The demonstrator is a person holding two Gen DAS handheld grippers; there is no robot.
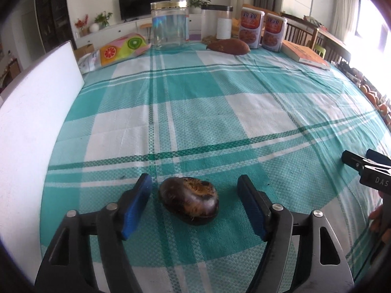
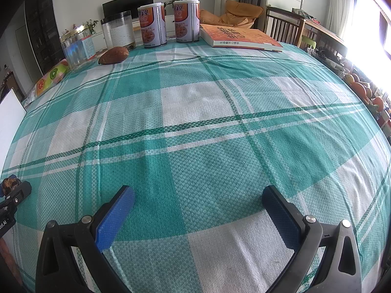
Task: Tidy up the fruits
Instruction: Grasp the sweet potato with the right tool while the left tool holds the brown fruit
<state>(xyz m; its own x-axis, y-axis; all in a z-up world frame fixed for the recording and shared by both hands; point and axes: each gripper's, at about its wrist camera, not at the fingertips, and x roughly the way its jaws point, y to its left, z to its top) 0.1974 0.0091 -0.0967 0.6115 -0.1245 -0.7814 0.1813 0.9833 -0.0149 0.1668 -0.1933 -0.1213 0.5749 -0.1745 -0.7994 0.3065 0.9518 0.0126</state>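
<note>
- One dark, blotched fruit (image 1: 188, 203) lies on the checked cloth of the desk (image 1: 220, 112), directly between the spread fingers of the left tool (image 1: 194, 195), touching neither pad.
- Its long axis runs roughly across the gap, slightly skewed, so closing would likely pinch it end to end.
- What kind of fruit it is I cannot tell; the skin looks bruised or scorched.
- Right tool (image 2: 199, 202) hangs well to the right over bare cloth, fingers apart, holding nothing; the left is plainly nearer.
- Far back, a brown tuber-like piece (image 1: 228, 46) lies before the jars (image 1: 170, 24).
</note>
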